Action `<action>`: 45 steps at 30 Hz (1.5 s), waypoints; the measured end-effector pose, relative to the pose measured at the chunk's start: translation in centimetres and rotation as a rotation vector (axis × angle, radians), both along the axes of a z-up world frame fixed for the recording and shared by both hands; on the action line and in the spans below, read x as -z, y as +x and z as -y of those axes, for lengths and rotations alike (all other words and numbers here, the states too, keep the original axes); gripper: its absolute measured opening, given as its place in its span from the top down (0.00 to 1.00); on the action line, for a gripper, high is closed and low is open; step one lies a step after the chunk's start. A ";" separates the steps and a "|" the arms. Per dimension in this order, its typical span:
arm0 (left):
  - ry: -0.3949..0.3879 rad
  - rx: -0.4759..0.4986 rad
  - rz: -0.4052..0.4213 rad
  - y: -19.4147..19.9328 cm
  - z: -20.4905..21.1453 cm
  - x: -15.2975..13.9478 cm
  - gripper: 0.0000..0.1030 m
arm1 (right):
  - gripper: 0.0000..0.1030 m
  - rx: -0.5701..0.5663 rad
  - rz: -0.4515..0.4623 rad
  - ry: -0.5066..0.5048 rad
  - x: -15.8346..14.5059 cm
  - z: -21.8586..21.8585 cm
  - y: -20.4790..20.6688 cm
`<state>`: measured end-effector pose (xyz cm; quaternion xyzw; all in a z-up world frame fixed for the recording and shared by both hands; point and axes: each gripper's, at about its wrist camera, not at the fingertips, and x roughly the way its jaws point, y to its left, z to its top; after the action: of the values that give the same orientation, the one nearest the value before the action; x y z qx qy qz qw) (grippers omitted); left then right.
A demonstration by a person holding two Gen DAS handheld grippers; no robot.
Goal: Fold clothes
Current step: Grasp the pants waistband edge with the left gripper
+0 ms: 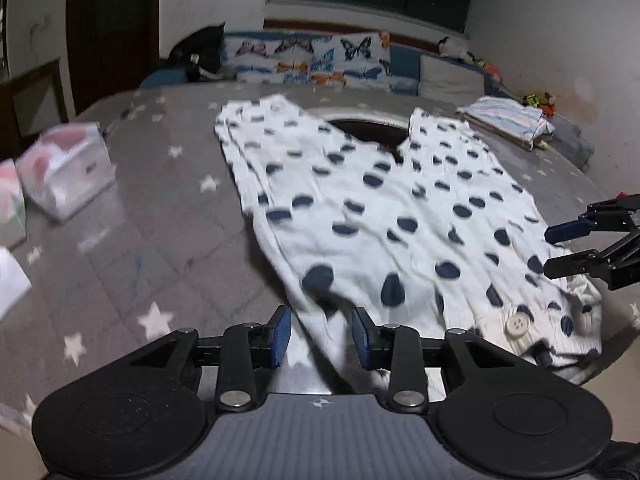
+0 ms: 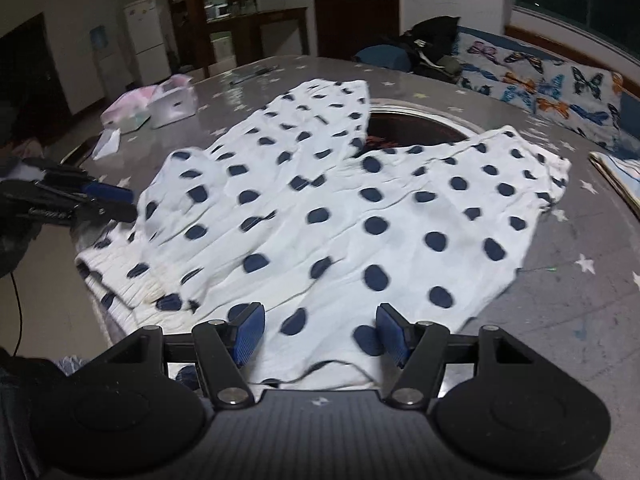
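Note:
White trousers with dark blue dots [image 1: 400, 216] lie spread on the grey star-patterned table [image 1: 168, 208], legs pointing away and the buttoned waistband near me. A bunched left edge of the cloth rises between the blue pads of my left gripper [image 1: 322, 332], which is shut on it. In the right wrist view the trousers [image 2: 340, 220] fill the middle, and the left gripper [image 2: 133, 205] sits at their left edge. My right gripper [image 2: 322, 334] hovers open over the near hem of the cloth, pads apart. It also shows at the trousers' right edge [image 1: 550, 251].
A round dark recess [image 1: 368, 128] in the table shows between the trouser legs. A clear plastic box [image 1: 68, 172] stands at the left and a folded pile of clothes [image 1: 508, 120] at the far right. Butterfly-print cushions [image 1: 312, 60] line the bench behind the table.

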<state>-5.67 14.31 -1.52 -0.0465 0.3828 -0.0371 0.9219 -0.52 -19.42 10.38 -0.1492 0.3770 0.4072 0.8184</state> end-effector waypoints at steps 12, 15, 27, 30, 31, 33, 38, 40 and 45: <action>-0.013 -0.049 -0.053 -1.2 -0.2 -0.5 0.96 | 0.34 -0.034 0.005 -0.034 1.2 -0.1 -0.7; 0.008 -0.020 -0.009 -0.9 -0.2 -2.2 0.91 | 0.34 -0.030 0.005 -0.020 0.6 0.1 -0.2; 0.006 0.053 0.089 5.9 2.3 -3.4 0.90 | 0.34 0.063 0.044 0.019 -0.1 0.2 5.5; 0.027 0.041 0.045 7.1 2.2 -1.8 0.90 | 0.34 0.077 0.041 0.023 0.4 0.0 6.6; 0.031 0.038 0.036 7.2 2.1 -1.5 0.90 | 0.34 0.087 0.042 0.023 0.6 0.0 7.0; 0.033 0.031 0.018 7.3 1.9 -0.9 0.90 | 0.34 0.102 0.035 0.023 0.9 0.1 7.6; 0.040 0.028 0.012 6.3 1.4 -0.8 0.90 | 0.34 0.153 0.015 0.008 1.9 1.3 8.5; 0.032 0.071 0.040 5.7 2.2 -1.7 0.88 | 0.34 0.174 0.016 0.010 1.7 1.8 8.5; 0.002 0.246 0.106 3.9 6.3 -3.8 0.58 | 0.34 0.219 0.040 0.022 0.7 3.1 8.4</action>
<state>-1.75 8.05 2.24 0.0036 0.3362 -0.1520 0.9294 7.92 -22.55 9.64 -0.1060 0.3703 0.3163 0.8670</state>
